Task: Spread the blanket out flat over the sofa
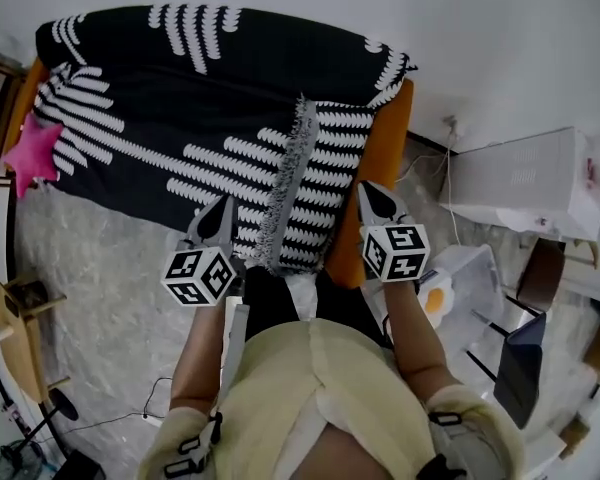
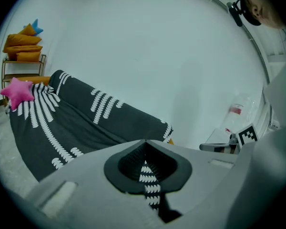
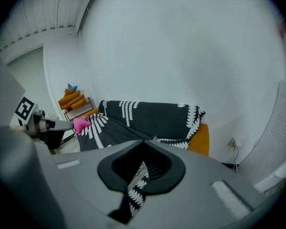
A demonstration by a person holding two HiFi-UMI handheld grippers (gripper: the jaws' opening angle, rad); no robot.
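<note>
The orange sofa (image 1: 390,133) filled the top of the head view, and the blanket (image 1: 200,78), black with white leaf stripes, lay over nearly all of it, from the backrest down across the seat to the front. Only the sofa's right arm showed bare. I judged the blanket light and limp: it would sag and slide between holds, so it wanted taking by an edge at two well-separated points, not by the middle. One flap was doubled back near the right end, its fringed edge (image 1: 285,183) running up the seat. My left tool (image 1: 218,220) was closed on a fold of the patterned cloth, and my right tool (image 1: 378,204) was clamped on another fold. To the right, near the sofa, stood a white cabinet (image 1: 525,183) and a clear tub (image 1: 470,273), which I reckoned could snag a wide sweep. A pink star cushion (image 1: 35,155) sat on the blanket's left end, pinning that side.
</note>
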